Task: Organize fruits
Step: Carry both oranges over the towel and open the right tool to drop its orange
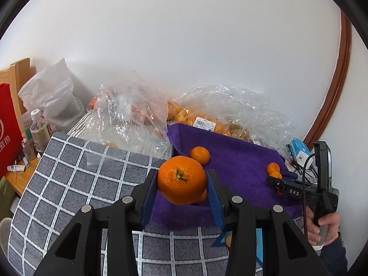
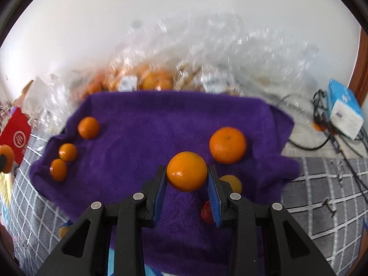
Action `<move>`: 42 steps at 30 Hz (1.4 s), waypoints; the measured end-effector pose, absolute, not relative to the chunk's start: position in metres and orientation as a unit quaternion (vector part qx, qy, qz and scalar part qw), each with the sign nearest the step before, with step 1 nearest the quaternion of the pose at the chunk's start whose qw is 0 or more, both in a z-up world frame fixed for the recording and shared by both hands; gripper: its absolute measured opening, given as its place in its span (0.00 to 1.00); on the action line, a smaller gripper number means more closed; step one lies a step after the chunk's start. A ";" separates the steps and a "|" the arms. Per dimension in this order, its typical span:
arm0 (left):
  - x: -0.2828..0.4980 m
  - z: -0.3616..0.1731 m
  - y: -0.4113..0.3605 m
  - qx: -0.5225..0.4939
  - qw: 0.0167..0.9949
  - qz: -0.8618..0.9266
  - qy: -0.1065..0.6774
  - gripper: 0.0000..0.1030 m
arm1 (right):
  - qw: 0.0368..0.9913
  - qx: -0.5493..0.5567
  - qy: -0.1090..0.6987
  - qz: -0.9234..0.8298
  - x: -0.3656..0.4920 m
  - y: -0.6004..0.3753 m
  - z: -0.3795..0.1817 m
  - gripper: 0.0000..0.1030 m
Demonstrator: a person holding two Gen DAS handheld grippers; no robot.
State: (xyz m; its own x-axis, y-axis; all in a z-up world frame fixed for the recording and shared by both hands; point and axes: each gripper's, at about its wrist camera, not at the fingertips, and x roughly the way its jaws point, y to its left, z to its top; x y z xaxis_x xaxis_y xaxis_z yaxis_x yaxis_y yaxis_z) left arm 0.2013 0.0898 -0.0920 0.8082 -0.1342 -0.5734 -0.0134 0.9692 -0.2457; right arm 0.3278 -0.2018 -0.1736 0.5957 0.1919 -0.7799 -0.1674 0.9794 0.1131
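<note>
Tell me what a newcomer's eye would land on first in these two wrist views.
Each gripper clamps an orange between its blue pads: the left gripper a stemmed orange, the right gripper a smooth orange. Beneath lies a purple towel dotted with smaller oranges, with clear fruit bags behind.

A purple terry towel (image 2: 142,119) lies spread over a grey checked cloth (image 1: 76,174) that covers the surface. Behind the towel, against the white wall (image 1: 184,34), sit crumpled clear plastic bags (image 1: 230,105) with fruit inside. On the towel's left part, in the right wrist view, three small round orange mandarins (image 2: 88,127) lie near one another. On its right part lies a large round orange (image 2: 227,145). Above the towel, the right gripper (image 2: 186,179) holds a smooth round orange fruit (image 2: 186,171) between its fingers. The left gripper (image 1: 181,184) holds a stemmed round orange (image 1: 181,179) over the towel's left edge. Right of the towel, a blue and white tissue pack (image 2: 345,112) rests among black cables (image 2: 322,138).
</note>
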 end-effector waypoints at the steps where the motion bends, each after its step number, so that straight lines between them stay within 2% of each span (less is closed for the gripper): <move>1: 0.204 -0.093 0.088 -0.118 0.943 -0.032 0.308 0.39 | 0.892 0.011 0.440 0.100 0.329 -0.199 -0.177 0.33; 8: 0.226 -0.101 0.067 -0.109 0.937 -0.052 0.329 0.39 | 0.889 -0.026 0.448 0.093 0.329 -0.188 -0.186 0.34; 14: 0.247 -0.109 0.038 -0.090 0.929 -0.066 0.354 0.39 | 0.902 -0.025 0.421 0.088 0.305 -0.204 -0.164 0.46; 28: 0.308 -0.138 -0.009 -0.070 0.903 -0.052 0.421 0.39 | 0.918 0.065 0.387 0.062 0.276 -0.262 -0.160 0.47; 39: 0.326 -0.156 -0.018 -0.051 0.885 -0.036 0.462 0.39 | 0.925 0.030 0.376 0.038 0.271 -0.261 -0.160 0.47; 42: 0.324 -0.154 -0.018 -0.055 0.883 -0.037 0.465 0.42 | 0.930 0.022 0.366 0.033 0.266 -0.257 -0.155 0.47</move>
State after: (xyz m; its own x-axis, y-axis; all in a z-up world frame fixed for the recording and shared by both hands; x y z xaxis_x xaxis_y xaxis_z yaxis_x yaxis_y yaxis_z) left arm 0.3241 -0.0177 -0.1538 0.5649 -0.1166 -0.8169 0.0137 0.9912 -0.1320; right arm 0.2665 -0.2574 -0.1549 0.7295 0.0766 -0.6797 -0.0449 0.9969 0.0642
